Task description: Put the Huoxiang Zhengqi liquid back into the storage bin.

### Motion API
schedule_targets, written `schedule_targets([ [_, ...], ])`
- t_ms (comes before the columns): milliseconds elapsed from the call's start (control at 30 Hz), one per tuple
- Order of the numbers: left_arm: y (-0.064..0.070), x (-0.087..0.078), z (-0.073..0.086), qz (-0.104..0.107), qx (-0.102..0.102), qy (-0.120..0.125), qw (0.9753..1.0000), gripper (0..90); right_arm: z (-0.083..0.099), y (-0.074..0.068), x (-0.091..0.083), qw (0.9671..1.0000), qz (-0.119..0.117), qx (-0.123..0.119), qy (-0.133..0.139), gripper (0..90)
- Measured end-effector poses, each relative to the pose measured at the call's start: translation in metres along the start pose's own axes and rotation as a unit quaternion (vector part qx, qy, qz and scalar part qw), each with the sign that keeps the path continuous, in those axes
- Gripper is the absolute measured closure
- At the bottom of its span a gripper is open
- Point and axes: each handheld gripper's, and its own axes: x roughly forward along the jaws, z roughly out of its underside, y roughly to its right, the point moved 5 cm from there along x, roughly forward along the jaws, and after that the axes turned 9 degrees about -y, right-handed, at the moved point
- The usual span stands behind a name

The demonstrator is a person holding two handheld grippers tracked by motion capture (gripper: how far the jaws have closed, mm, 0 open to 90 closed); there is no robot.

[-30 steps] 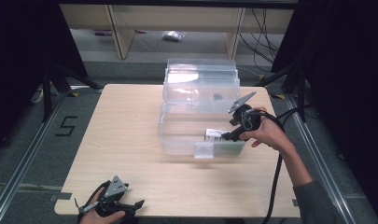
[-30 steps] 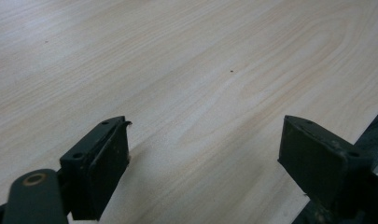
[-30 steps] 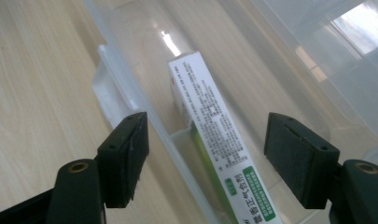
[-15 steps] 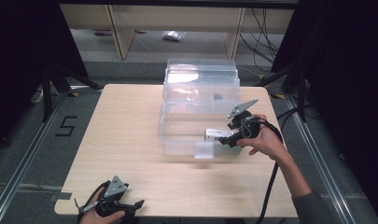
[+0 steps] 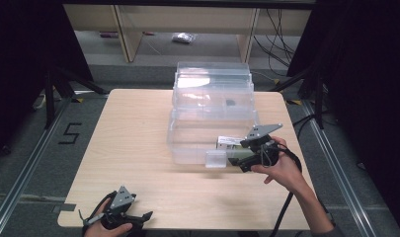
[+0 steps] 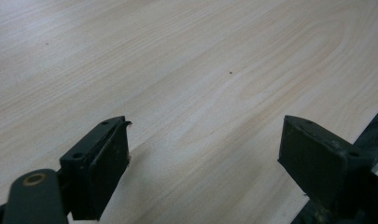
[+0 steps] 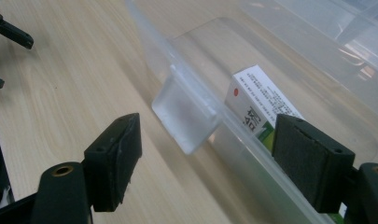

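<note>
At the bin's (image 5: 187, 143) near wall, right tongs (image 7: 210, 158) were wide apart, straddling the rim beside the latch tab (image 7: 186, 116); a close could catch the clear wall, I'd guess, and drag the bin. White printed box (image 7: 259, 102) lay inside, near that wall. Left tongs (image 6: 205, 158) were wide, idle on the tabletop (image 6: 177, 70).

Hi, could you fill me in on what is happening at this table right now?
A person holds a two-jaw gripper in each hand at a wooden table. The right gripper is at the near wall of a clear plastic bin, jaws open on either side of that wall by its latch tab. A small white printed box lies inside the bin. The left gripper rests open at the table's near edge, holding nothing.
</note>
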Motion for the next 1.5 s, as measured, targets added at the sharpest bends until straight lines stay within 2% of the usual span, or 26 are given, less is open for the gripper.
schedule_targets([
  [33,0.0,0.0,0.0,0.0,-0.001,0.001,1.0,15.5,0.001,-0.002,0.001,0.9999,0.0,0.004,0.012,25.3],
  [100,0.0,-0.001,0.0,-0.001,0.0,0.0,1.0,15.5,0.004,-0.004,0.002,1.0,-0.001,-0.001,0.009,25.1],
  [233,0.0,-0.001,0.0,0.0,-0.001,0.001,1.0,15.5,0.01,-0.006,0.003,0.9998,0.003,0.015,0.011,24.7],
  [267,0.0,-0.001,0.0,0.0,-0.001,0.001,1.0,15.5,0.011,-0.006,0.003,0.9998,0.005,0.008,0.016,24.9],
  [300,0.0,-0.001,0.0,0.0,-0.001,0.001,1.0,15.5,0.013,-0.009,0.003,0.9995,0.006,0.027,0.018,24.8],
  [367,0.0,-0.001,0.0,-0.002,-0.001,0.001,1.0,15.5,0.016,-0.011,0.003,0.9996,0.004,0.016,0.021,25.0],
  [400,0.0,0.0,0.0,-0.002,-0.001,0.0,1.0,15.5,0.016,-0.013,0.004,0.9994,0.004,0.013,0.032,25.0],
  [433,0.0,0.0,0.0,-0.001,0.0,0.0,1.0,15.5,0.018,-0.018,0.004,0.9993,-0.005,0.012,0.034,25.0],
  [533,0.0,0.0,0.0,-0.001,0.0,0.0,1.0,15.5,0.021,-0.024,0.004,0.9989,-0.004,0.021,0.042,24.8],
  [567,0.0,0.0,0.0,-0.001,-0.001,0.0,1.0,15.5,0.023,-0.03,0.005,0.9989,-0.016,0.014,0.042,24.5],
  [600,0.0,0.0,0.0,-0.001,-0.001,0.0,1.0,15.5,0.023,-0.03,0.005,0.9989,-0.016,0.014,0.042,24.5],
  [633,0.0,-0.001,0.0,-0.002,-0.001,0.0,1.0,15.5,0.024,-0.03,0.005,0.9989,-0.011,0.003,0.046,24.0],
  [667,0.0,-0.001,0.0,-0.001,-0.001,0.001,1.0,15.5,0.026,-0.033,0.006,0.9989,-0.013,0.009,0.044,24.0],
  [700,-0.001,-0.002,0.001,-0.004,0.008,-0.006,0.9999,15.5,0.027,-0.033,0.006,0.9989,-0.014,0.0,0.045,24.0],
  [1000,-0.001,-0.002,0.001,-0.004,0.005,-0.004,1.0,15.5,0.037,-0.043,0.014,0.9987,-0.02,-0.003,0.046,23.3],
  [1033,-0.001,-0.002,0.001,-0.004,0.007,-0.005,1.0,15.5,0.038,-0.045,0.015,0.9988,-0.023,0.005,0.043,23.4],
  [1100,-0.001,-0.002,0.001,-0.005,0.007,-0.006,0.9999,15.5,0.04,-0.046,0.017,0.9987,-0.024,0.0,0.044,23.4],
  [1167,-0.001,-0.002,0.001,0.0,0.007,-0.003,1.0,15.5,0.043,-0.049,0.02,0.9985,-0.032,0.011,0.044,23.4],
  [1267,-0.001,-0.003,0.001,-0.001,0.011,-0.005,0.9999,15.5,0.046,-0.049,0.022,0.9985,-0.031,0.012,0.043,23.7],
  [1367,0.0,-0.003,0.001,-0.002,0.006,-0.005,1.0,15.5,0.051,-0.049,0.025,0.9988,-0.025,0.02,0.037,23.6],
  [1400,-0.001,-0.003,0.001,-0.001,0.013,-0.005,0.9999,15.5,0.052,-0.051,0.026,0.9986,-0.028,0.026,0.038,23.7],
  [1467,0.0,-0.003,0.001,-0.002,0.007,-0.005,1.0,15.5,0.055,-0.049,0.029,0.9986,-0.026,0.019,0.041,23.7],
  [1500,-0.001,-0.003,0.001,-0.001,0.008,-0.005,1.0,15.5,0.057,-0.05,0.029,0.9985,-0.025,0.03,0.038,23.7],
])
